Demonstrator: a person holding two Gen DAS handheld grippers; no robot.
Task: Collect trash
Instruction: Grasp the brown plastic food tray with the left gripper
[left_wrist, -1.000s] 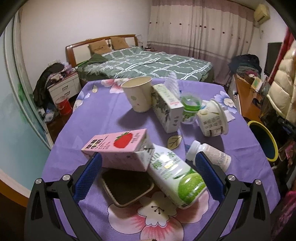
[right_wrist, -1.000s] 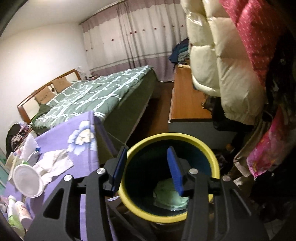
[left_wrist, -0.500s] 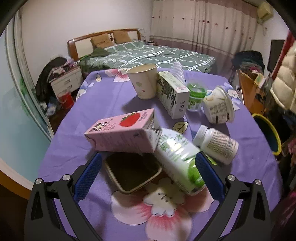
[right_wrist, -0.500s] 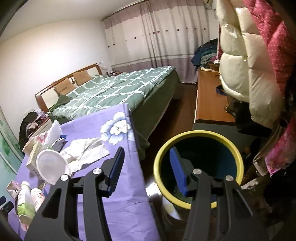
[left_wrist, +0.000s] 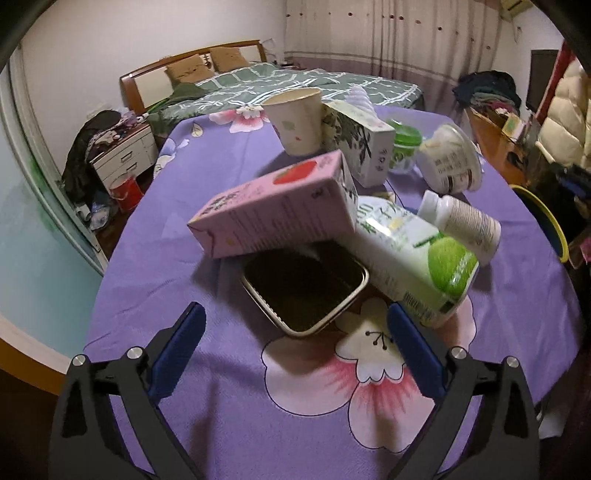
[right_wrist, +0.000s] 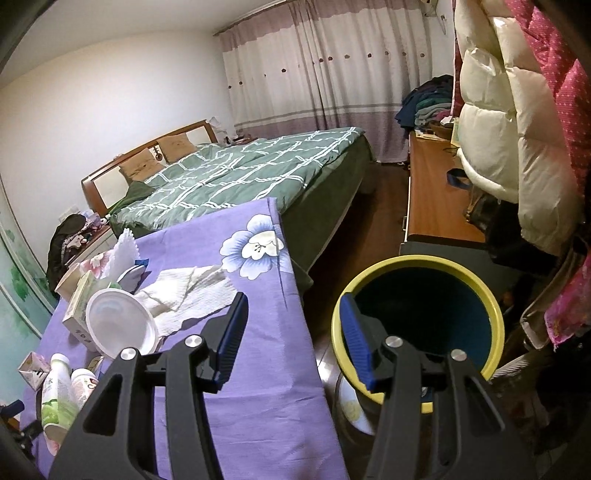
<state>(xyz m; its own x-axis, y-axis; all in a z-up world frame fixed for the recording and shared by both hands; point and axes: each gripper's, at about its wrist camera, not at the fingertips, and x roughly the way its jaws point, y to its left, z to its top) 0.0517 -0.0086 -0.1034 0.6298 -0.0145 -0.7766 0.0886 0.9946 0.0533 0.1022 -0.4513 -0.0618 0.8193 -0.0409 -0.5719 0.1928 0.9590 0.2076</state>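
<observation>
Trash lies on a purple flowered tablecloth (left_wrist: 184, 258): a pink strawberry milk carton (left_wrist: 273, 206) leaning over a dark rectangular tray (left_wrist: 306, 288), a green-and-white bottle (left_wrist: 410, 254), a white pill bottle (left_wrist: 461, 221), a paper cup (left_wrist: 295, 120), a tissue box (left_wrist: 360, 142) and a white bowl on its side (left_wrist: 448, 158). My left gripper (left_wrist: 295, 343) is open and empty, just short of the tray. My right gripper (right_wrist: 293, 332) is open and empty, between the table edge and the yellow-rimmed bin (right_wrist: 419, 321). A crumpled paper towel (right_wrist: 188, 291) lies near the bowl (right_wrist: 122, 325).
A green-quilted bed (right_wrist: 236, 173) stands behind the table. A wooden desk (right_wrist: 432, 199) and hanging puffy coats (right_wrist: 506, 122) are on the right beside the bin. A nightstand (left_wrist: 122, 158) and a red bucket (left_wrist: 125, 192) stand left of the table.
My left gripper has pulled back and risen, so the carton and tray sit farther ahead. My right gripper has swung left from over the bin toward the table edge.
</observation>
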